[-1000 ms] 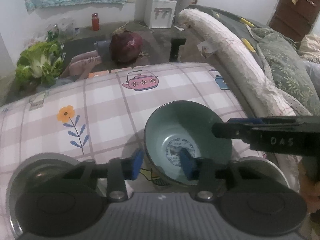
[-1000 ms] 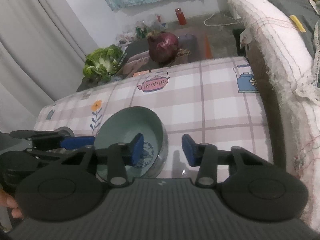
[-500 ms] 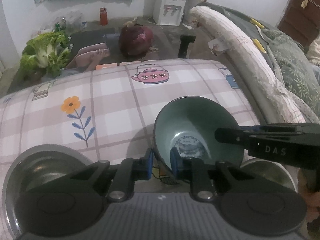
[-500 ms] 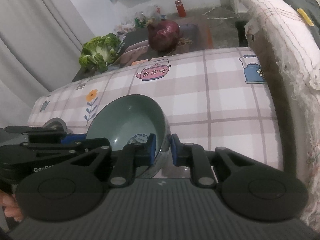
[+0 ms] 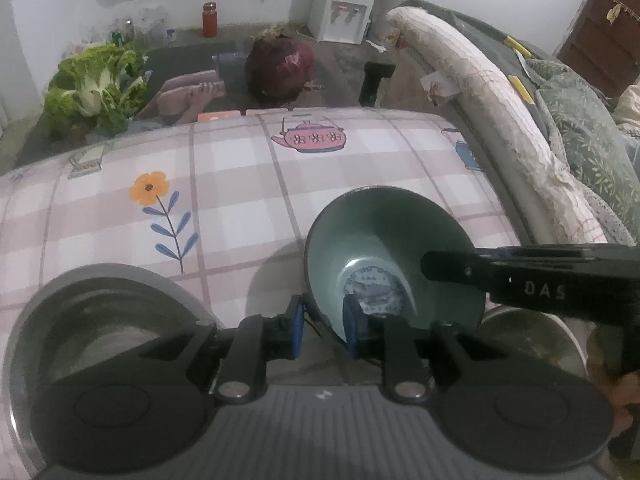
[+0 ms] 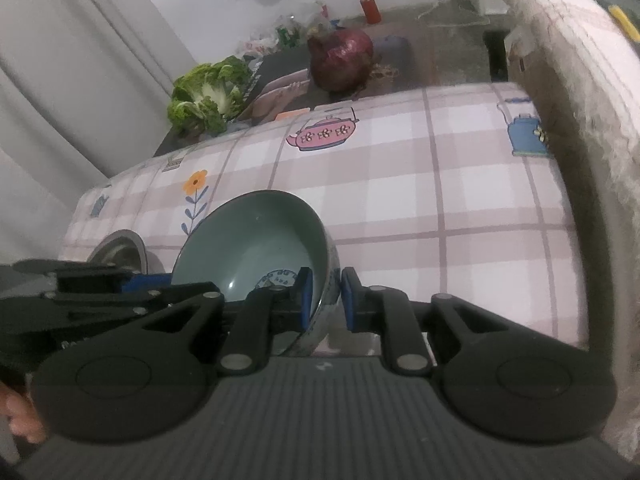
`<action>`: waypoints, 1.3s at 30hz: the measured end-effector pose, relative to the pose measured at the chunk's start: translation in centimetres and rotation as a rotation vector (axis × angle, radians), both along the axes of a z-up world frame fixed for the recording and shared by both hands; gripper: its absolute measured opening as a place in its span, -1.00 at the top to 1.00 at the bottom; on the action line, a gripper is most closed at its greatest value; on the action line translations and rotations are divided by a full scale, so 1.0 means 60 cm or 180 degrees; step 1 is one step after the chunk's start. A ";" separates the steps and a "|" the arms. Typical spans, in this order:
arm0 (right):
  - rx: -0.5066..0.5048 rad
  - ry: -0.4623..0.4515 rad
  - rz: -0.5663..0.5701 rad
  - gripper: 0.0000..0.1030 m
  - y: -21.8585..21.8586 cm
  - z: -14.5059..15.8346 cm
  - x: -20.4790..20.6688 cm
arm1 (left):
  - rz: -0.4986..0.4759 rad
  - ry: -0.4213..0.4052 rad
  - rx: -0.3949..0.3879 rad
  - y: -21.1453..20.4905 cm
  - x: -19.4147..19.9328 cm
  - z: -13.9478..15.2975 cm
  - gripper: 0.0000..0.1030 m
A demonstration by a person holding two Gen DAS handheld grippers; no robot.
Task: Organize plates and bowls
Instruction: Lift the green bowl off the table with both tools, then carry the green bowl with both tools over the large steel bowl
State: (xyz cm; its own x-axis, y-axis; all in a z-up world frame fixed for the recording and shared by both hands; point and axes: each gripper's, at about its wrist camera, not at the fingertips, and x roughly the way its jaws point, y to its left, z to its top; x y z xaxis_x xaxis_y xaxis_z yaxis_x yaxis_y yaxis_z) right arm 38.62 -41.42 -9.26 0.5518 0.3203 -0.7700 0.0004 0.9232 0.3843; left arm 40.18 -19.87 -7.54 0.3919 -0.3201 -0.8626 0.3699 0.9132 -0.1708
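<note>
Green bowl (image 5: 384,240) is pinched at opposite rims by left gripper (image 5: 322,326) and right gripper (image 6: 325,300).

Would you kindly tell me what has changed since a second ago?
Both grippers have closed on the green bowl: the left gripper on its left rim, the right gripper on the opposite rim, and the bowl now looks lifted. The steel bowls and tablecloth are unchanged.
</note>
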 end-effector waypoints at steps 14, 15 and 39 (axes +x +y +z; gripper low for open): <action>0.0107 0.0205 -0.0024 0.65 0.007 -0.028 0.015 | 0.0080 0.0119 -0.0032 -0.008 0.002 -0.021 0.46; 0.0102 0.0205 -0.0020 0.65 0.008 -0.028 0.015 | 0.0080 0.0118 -0.0027 -0.009 0.002 -0.022 0.46; 0.0008 0.0184 -0.0065 0.70 0.015 -0.024 0.013 | 0.0113 0.0079 0.0030 -0.015 -0.002 -0.024 0.50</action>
